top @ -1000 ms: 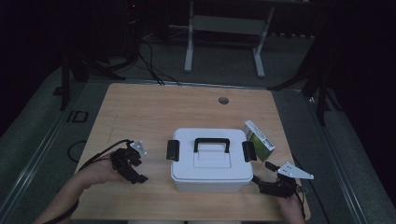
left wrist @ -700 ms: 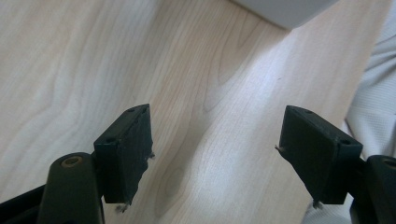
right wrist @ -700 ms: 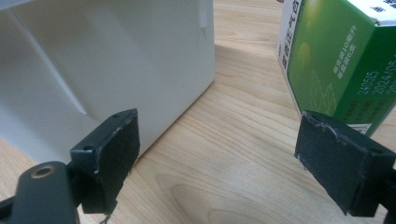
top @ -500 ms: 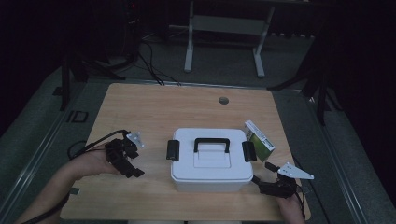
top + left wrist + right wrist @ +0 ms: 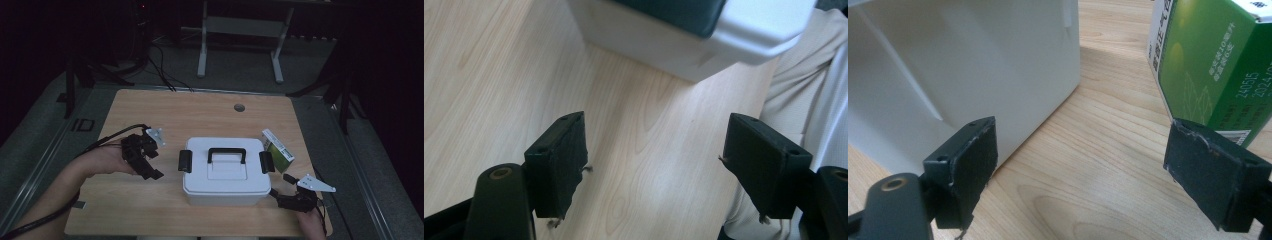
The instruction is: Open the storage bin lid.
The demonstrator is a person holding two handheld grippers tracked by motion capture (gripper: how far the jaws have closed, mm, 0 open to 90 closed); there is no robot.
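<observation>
Wooden table [image 5: 200,112]: shut white box [image 5: 222,172], green carton [image 5: 278,150] beside.

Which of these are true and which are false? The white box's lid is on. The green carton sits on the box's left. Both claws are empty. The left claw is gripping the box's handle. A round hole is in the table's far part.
1. The white box has its lid on: true, with the black handle lying on top.
2. The green carton sits left of the box: false, it is by the right latch.
3. Both claws are empty: true, the left claw and right claw show bare table between open jaws.
4. The left claw grips the handle: false, it is apart, left of the box.
5. A round hole is in the far tabletop: true.
</observation>
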